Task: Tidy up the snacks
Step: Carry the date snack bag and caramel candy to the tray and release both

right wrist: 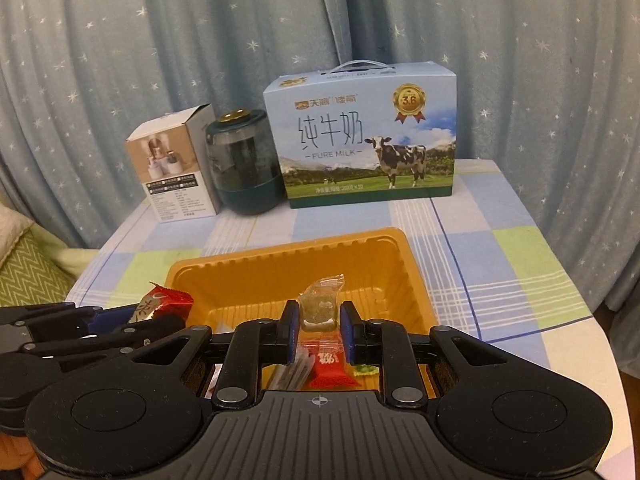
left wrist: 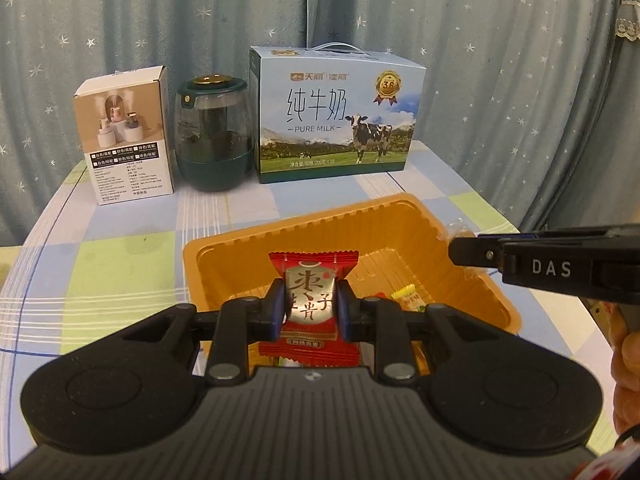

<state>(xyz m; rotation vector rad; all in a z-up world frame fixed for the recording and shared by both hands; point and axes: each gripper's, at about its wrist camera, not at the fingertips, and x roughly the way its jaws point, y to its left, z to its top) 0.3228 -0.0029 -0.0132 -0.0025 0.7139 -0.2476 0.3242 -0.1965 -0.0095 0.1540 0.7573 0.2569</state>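
An orange plastic tray [left wrist: 404, 216] sits on the checked tablecloth; it also shows in the right wrist view [right wrist: 280, 268]. My left gripper [left wrist: 310, 306] is shut on a red and silver snack packet [left wrist: 312, 280] and holds it above the tray's near left part. My right gripper [right wrist: 319, 326] holds a clear-wrapped brownish candy [right wrist: 318, 306] between its pads, above the tray. The right pad looks slightly apart from the candy. Several wrapped snacks lie in the tray, among them a red one [right wrist: 330, 370] and a yellow one [left wrist: 408, 298].
At the back of the table stand a white product box [left wrist: 124, 140], a dark green glass jar [left wrist: 214, 136] and a blue milk carton [left wrist: 336, 114]. A starred blue curtain [left wrist: 480, 60] hangs behind. The table edges lie left and right.
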